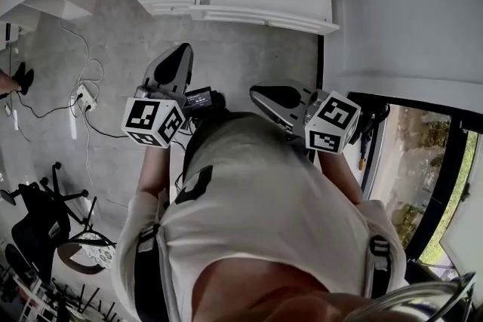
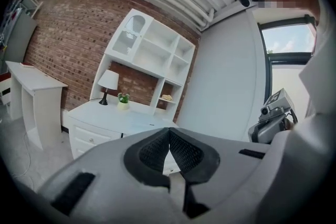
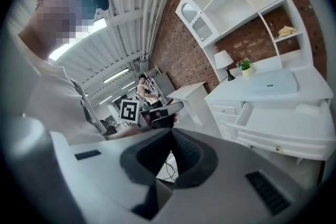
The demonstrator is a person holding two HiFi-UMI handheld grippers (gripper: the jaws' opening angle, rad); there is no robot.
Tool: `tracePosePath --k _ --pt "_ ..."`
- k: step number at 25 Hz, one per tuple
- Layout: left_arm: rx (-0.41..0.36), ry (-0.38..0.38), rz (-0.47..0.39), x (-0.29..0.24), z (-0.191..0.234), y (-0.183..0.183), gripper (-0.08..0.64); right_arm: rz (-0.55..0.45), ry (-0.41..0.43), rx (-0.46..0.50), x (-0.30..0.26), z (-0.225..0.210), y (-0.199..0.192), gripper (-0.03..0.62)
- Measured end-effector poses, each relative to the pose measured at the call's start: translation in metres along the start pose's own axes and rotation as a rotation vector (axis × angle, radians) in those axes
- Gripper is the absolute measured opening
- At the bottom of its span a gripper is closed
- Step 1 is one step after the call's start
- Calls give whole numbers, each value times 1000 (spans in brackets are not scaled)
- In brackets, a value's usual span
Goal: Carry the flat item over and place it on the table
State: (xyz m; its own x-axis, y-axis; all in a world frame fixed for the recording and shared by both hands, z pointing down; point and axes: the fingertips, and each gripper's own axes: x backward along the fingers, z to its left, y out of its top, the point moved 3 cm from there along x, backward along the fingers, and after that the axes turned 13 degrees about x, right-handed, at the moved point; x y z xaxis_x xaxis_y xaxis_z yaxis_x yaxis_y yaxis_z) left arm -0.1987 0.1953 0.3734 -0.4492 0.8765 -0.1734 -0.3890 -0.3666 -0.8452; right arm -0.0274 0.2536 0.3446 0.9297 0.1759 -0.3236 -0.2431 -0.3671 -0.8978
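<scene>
While jaws sit pressed together empty, left gripper, right gripper, square-marker cubes

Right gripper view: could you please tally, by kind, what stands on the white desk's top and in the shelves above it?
Table lamp with white shade: 1
Small green potted plant: 1
Flat pale blue item: 1
Crumpled beige thing on a shelf: 1
Total: 4
</scene>
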Motion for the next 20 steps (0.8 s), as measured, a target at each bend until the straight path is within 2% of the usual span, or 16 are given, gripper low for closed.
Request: tracePosePath --k 6,12,20 --pt "35 -11 -10 -14 34 19 17 46 -54 -31 -25 -27 14 11" --pt "65 -1 -34 -13 61 34 17 77 -77 -31 -41 -33 22 11" --pt "66 -17 12 -34 50 19 17 67 1 -37 -59 -58 20 11"
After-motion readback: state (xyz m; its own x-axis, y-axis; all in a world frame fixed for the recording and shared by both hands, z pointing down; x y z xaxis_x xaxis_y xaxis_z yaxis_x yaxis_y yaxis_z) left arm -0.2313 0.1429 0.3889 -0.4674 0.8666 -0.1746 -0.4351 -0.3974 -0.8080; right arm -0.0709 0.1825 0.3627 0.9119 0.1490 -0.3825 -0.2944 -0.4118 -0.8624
